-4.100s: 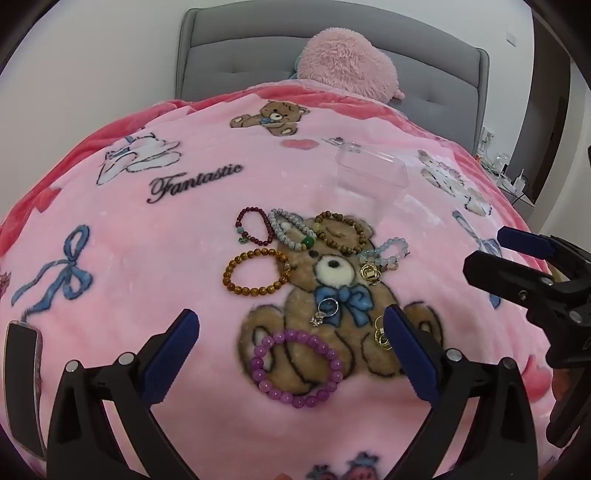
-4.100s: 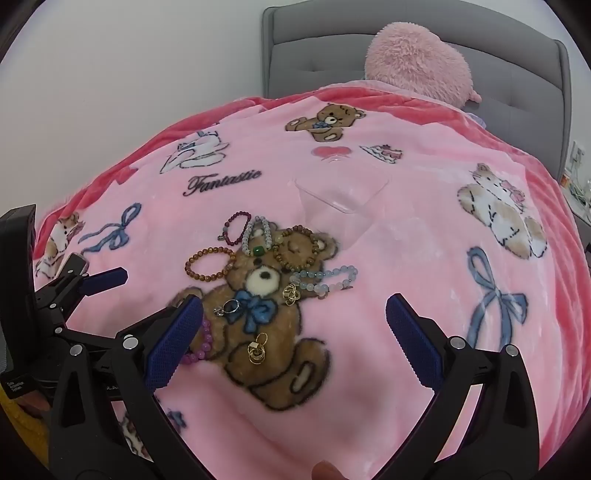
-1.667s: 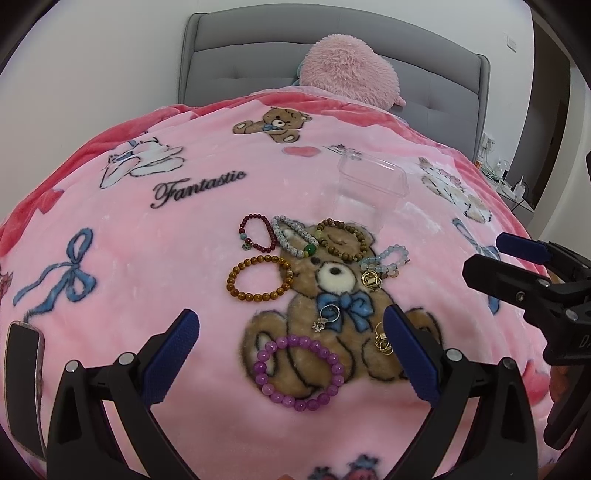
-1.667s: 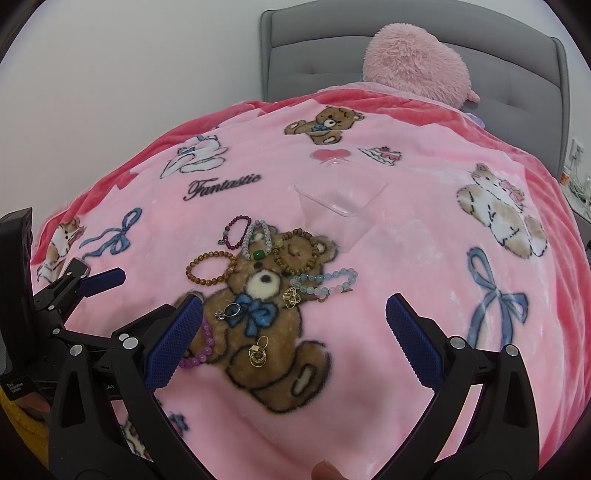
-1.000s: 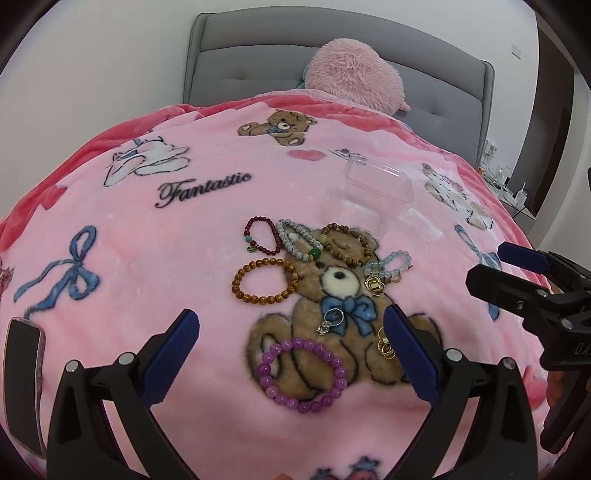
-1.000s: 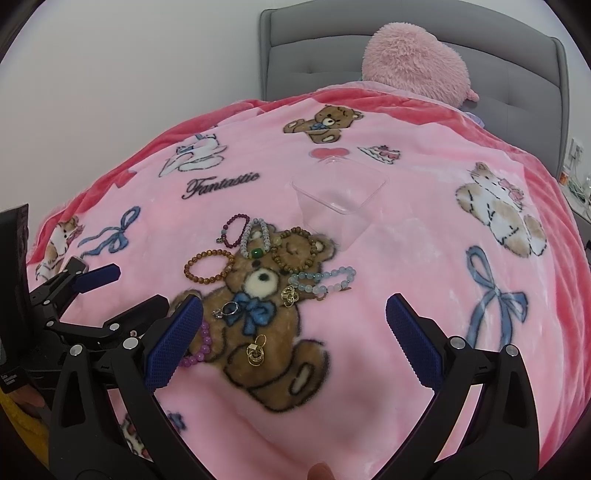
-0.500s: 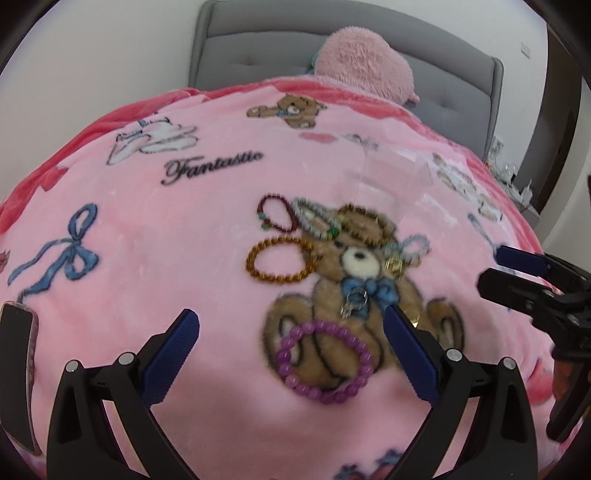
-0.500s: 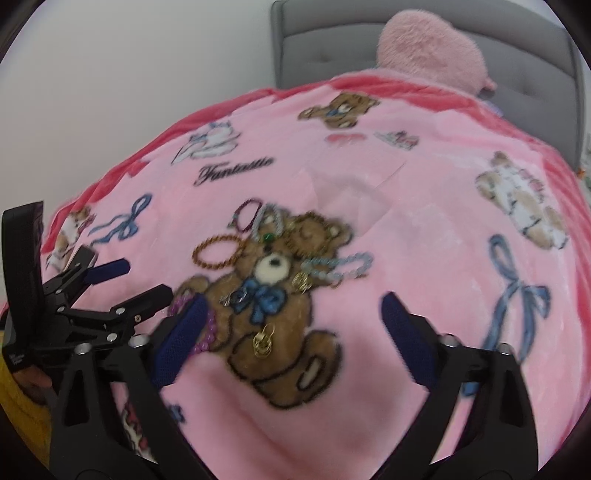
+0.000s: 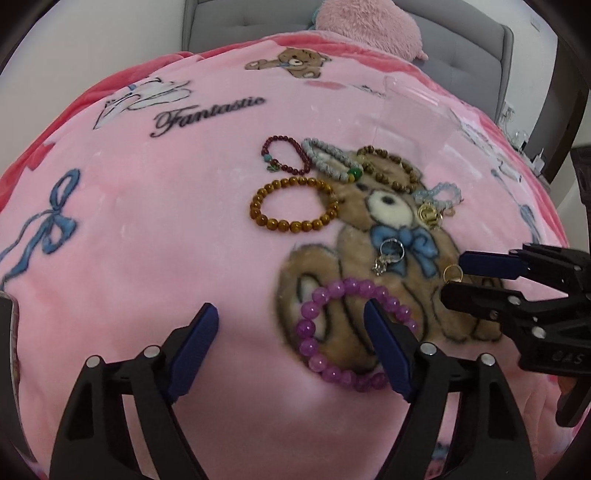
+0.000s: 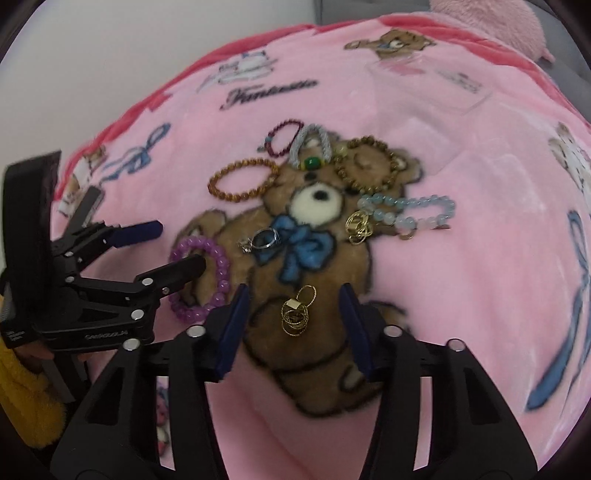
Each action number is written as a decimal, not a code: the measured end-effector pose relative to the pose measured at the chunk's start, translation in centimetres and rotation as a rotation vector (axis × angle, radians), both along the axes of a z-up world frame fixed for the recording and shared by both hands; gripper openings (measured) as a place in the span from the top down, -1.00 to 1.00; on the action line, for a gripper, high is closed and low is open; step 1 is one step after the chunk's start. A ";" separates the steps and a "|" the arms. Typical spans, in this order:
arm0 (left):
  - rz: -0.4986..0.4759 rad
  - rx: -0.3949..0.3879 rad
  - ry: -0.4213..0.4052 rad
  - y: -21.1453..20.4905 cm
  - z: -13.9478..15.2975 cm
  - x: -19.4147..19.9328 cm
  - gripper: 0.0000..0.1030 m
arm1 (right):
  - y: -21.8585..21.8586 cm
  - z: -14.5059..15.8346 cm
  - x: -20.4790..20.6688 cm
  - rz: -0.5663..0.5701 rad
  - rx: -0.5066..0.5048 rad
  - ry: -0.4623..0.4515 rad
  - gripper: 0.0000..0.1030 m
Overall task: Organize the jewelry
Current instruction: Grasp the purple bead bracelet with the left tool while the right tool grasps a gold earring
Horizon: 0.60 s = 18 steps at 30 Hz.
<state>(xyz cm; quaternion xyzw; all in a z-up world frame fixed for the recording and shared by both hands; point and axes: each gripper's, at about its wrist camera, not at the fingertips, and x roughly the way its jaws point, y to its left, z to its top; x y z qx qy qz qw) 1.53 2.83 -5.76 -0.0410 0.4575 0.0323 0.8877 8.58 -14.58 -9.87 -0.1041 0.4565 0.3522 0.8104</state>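
Fingers of our right gripper (image 10: pixel 291 317), just closing, straddle the gold rings (image 10: pixel 297 312) without pinching; our left gripper (image 9: pixel 290 347), also narrowing, stands spread with one finger inside the purple bracelet (image 9: pixel 354 332), mid-blanket (image 9: pixel 147 258).

Pink blanket (image 9: pixel 147 229) printed with brown bears and blue bows; purple bracelet (image 9: pixel 314 362), amber bracelet (image 9: pixel 258 214), gold rings (image 10: pixel 297 314).

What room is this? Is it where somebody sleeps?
Most likely a bedroom. The jewelry lies on a pink teddy-bear blanket spread over a bed, with a grey padded headboard at the far end and a fluffy pink pillow resting against it.
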 end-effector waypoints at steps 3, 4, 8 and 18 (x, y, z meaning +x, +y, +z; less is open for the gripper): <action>-0.011 0.022 0.014 -0.3 -0.2 0.2 -0.48 | 0.3 -0.4 0.3 -0.002 -0.018 0.025 0.29; -0.010 0.028 0.016 -0.4 -0.3 0.2 -0.40 | 0.5 -0.5 0.3 0.000 -0.033 0.023 0.42; -0.013 0.024 0.019 -0.3 -0.3 0.2 -0.27 | 0.6 -0.7 0.2 -0.004 -0.062 0.008 0.54; -0.029 0.001 0.014 -0.3 -0.1 0.1 0.36 | 0.4 -0.5 0.4 -0.008 -0.058 -0.002 0.71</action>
